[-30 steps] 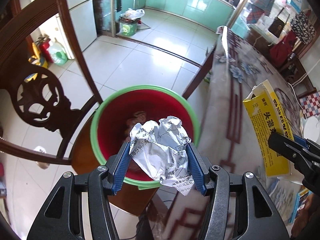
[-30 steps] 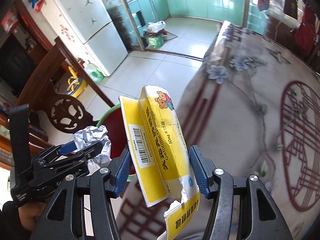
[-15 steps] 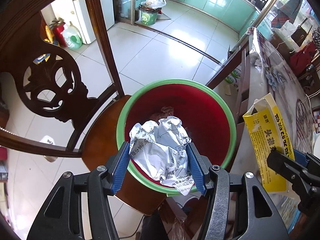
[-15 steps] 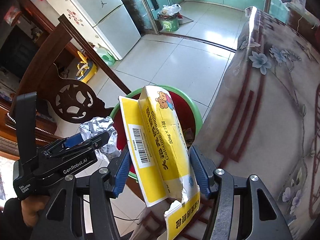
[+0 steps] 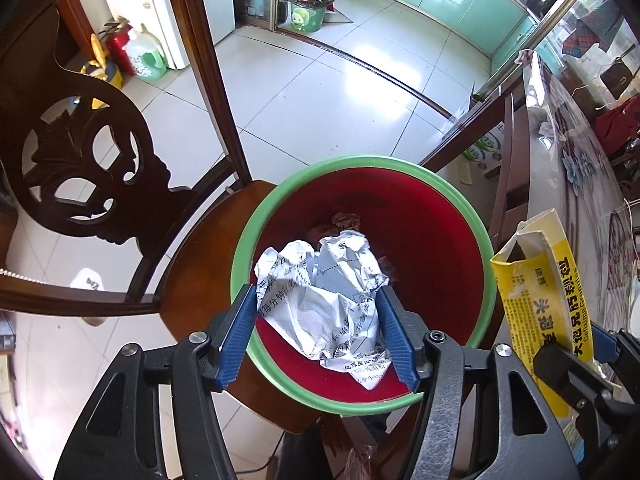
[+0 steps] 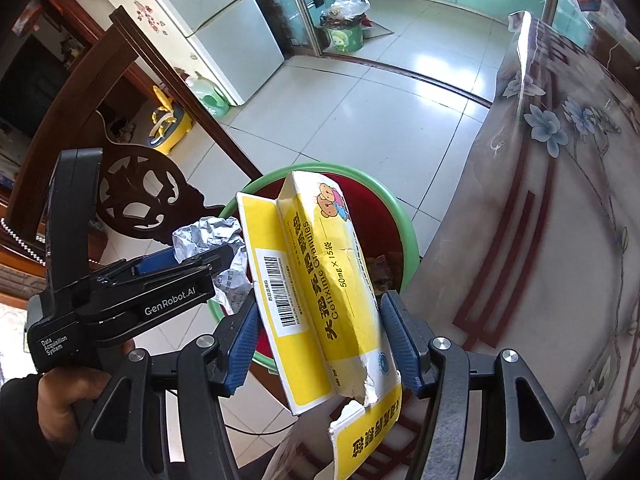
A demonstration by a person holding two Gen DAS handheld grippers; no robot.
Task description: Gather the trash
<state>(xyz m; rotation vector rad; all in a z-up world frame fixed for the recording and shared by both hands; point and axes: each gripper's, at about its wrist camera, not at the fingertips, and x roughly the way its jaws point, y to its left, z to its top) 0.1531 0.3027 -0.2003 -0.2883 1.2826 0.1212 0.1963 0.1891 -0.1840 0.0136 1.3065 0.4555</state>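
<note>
A: Two loads in hand. Left gripper (image 5: 318, 334) has its fingers (image 5: 236, 332) clamped on the paper wad (image 5: 324, 296), hanging over the bin (image 5: 490, 264), inside the green rim as far as the left wrist view shows. Right gripper (image 6: 318, 344) is clamped on the yellow box (image 6: 320, 280), fingers pressing both sides.

B: Where's the bin sitting?

A: On the chair (image 5: 204, 248) seat, just beside the desk (image 6: 560, 240) edge. Some scraps in the bottom already, otherwise lots of room.

B: So release the wad now?

A: Imo yes. It's over the red interior, but towards the near side of the rim. Nudge fwd a bit so it sits nearer centre, then open wide. Crumpled paper can snag on the ribbed pads, so open fully, maybe a small shake.

B: And the box?

A: In the right wrist view it covers part of the bin mouth, top end over the rim, bottom flap torn and hanging low near me. Can't tell if the whole thing is over the opening. It's long and flat, so tip it end-first, else it may bridge the rim or slide off onto the floor.

B: Clash risk?

A: Left gripper (image 6: 132, 300) is just beside the box. Drop the wad first, pull left back, then bring the box in.
</note>
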